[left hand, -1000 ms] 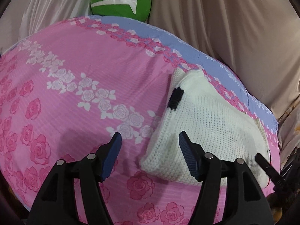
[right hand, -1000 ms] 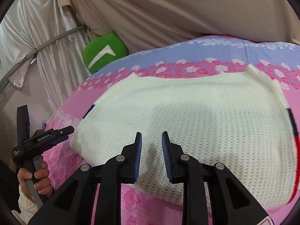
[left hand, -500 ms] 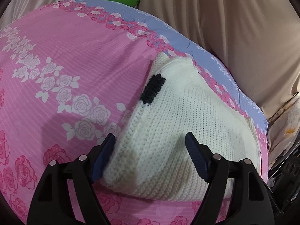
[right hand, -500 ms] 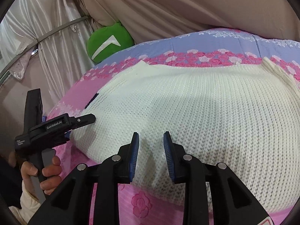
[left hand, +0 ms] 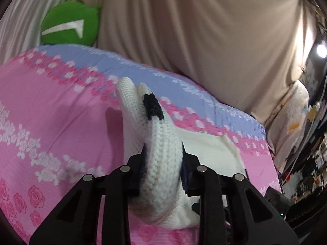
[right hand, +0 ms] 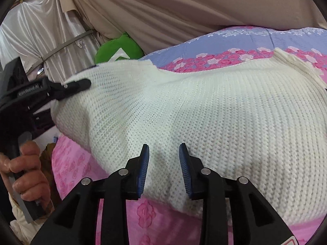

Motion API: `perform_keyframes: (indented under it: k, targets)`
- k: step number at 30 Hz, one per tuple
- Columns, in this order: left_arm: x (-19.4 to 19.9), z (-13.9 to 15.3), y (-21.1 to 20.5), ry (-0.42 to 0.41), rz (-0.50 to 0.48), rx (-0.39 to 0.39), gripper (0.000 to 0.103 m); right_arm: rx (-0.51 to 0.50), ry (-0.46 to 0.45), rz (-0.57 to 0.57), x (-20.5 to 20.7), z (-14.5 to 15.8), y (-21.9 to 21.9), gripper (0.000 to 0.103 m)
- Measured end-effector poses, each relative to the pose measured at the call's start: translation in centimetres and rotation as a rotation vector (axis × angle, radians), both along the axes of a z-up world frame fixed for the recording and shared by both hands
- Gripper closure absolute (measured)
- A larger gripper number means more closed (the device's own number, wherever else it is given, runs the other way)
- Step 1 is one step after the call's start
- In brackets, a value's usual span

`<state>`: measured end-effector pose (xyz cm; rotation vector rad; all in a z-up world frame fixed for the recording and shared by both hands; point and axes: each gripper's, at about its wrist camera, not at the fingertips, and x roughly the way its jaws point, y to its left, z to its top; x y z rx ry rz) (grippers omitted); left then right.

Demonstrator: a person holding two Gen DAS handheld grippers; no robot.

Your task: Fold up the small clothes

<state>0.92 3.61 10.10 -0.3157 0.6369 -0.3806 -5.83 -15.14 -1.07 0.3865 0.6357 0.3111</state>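
Note:
A white knitted sweater (right hand: 214, 110) with a black patch (left hand: 153, 108) lies folded on a pink rose-patterned bedspread (left hand: 51, 110). My left gripper (left hand: 162, 153) is shut on the sweater's left edge (left hand: 161, 163) and holds it raised off the bed. It also shows in the right wrist view (right hand: 67, 85) at the sweater's left end. My right gripper (right hand: 163, 153) is open, low over the sweater's near edge, with nothing between its fingers.
A green round cushion (left hand: 70, 26) lies at the head of the bed against beige drapes (left hand: 204, 30). The bedspread has a blue band (right hand: 235, 40) at the far side. Cluttered shelves (left hand: 310, 163) stand on the right.
My left gripper closed on the sweater's left edge and lifted it up from the bed. My right gripper moved closer to the sweater's near edge and stayed open.

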Motion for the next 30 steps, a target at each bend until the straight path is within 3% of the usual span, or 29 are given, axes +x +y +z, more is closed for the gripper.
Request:
perform_keyframes:
  k: [3, 6, 9, 12, 13, 15, 18, 20, 21, 22, 23, 26, 30]
  targets:
    - [-0.5, 1.8, -5.8, -0.06, -0.118, 0.036, 0.078, 0.022, -0.03, -0.043, -2.9, 0.4, -2.6, 0.072]
    - [-0.7, 1.2, -11.9, -0.067, -0.226, 0.088, 0.078, 0.0, -0.03, -0.135, -5.5, 0.4, -5.7, 0.069]
    - [0.4, -2.5, -17.9, 0.027, -0.324, 0.142, 0.077, 0.007, -0.007, -0.233, -7.8, -0.2, -9.2, 0.066]
    - [1.2, -8.0, -22.4, 0.143, -0.372, 0.212, 0.076, 0.059, 0.016, -0.292, -9.4, -0.9, -11.9, 0.065]
    - [0.7, -8.4, -23.0, 0.101, -0.362, 0.234, 0.075, 0.068, 0.017, -0.301, -9.7, -1.0, -12.5, 0.065]
    - [-0.4, -8.0, -23.2, 0.054, -0.348, 0.276, 0.071, 0.063, 0.019, -0.313, -10.0, -1.1, -13.1, 0.064]
    - [-1.4, -6.0, -21.1, 0.051, -0.366, 0.209, 0.067, 0.077, 0.005, -0.318, -10.2, -0.9, -13.8, 0.064]
    - [-2.7, -4.2, -18.4, 0.001, -0.346, 0.196, 0.057, 0.051, -0.011, -0.328, -10.0, -0.3, -14.3, 0.062]
    - [-3.1, -3.6, -16.9, -0.015, -0.332, 0.199, 0.044, 0.043, -0.023, -0.331, -9.9, 0.3, -14.5, 0.06]
    - [-3.6, -3.3, -15.1, -0.036, -0.313, 0.21, 0.037, 0.049, -0.039, -0.327, -9.7, 1.1, -14.8, 0.055]
    - [-4.0, -3.2, -13.7, -0.048, -0.294, 0.231, 0.037, 0.061, -0.052, -0.317, -9.6, 1.8, -14.8, 0.048]
    - [-4.5, -4.3, -11.1, -0.028, -0.255, 0.289, 0.031, 0.125, -0.095, -0.257, -7.8, 4.1, -14.9, 0.036]
    - [-4.7, -7.0, -10.4, 0.045, -0.26, 0.318, 0.03, 0.126, -0.083, -0.206, -4.4, 5.7, -13.5, 0.032]
